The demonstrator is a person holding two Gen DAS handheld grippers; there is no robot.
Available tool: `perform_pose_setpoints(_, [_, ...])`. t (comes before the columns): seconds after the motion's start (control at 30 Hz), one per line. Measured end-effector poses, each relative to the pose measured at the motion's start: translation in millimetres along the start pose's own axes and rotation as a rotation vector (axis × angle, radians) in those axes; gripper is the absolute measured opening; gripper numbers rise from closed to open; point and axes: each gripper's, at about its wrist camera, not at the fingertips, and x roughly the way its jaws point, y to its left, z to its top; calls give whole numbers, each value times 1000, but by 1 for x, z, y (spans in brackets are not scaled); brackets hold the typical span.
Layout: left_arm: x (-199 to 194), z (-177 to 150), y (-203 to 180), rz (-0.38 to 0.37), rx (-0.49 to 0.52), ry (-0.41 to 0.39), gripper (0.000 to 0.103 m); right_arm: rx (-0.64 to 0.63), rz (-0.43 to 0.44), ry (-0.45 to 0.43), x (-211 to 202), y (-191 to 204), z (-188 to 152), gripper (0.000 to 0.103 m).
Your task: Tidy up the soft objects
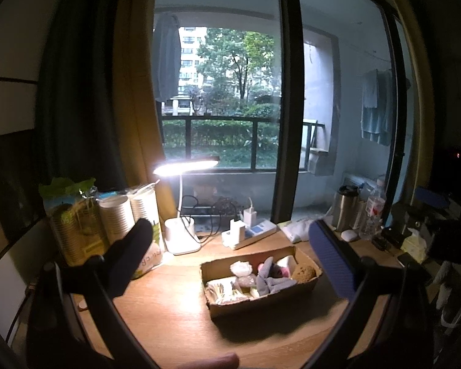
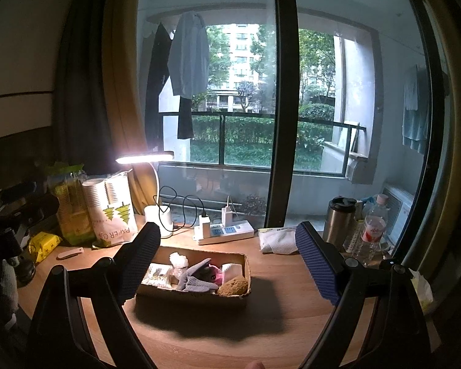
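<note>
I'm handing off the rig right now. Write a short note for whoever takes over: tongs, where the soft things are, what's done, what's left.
Left tongs: open, empty, held above the desk.
Right tongs: open, empty, also hovering.
Cardboard box sits mid-desk holding the soft things: grey sock, brown sponge, pink item, white wad, packets.
Done: everything visible appears boxed.
Left: I can't see anything soft outside the box except a white pouch behind it; check that.
</note>
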Motion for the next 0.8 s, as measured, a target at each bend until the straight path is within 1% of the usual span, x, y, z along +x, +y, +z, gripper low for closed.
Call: perform_pose_setpoints(0.8, [-3, -2, -5, -3, 10, 1, 102, 0, 2, 5, -1, 0, 1, 92])
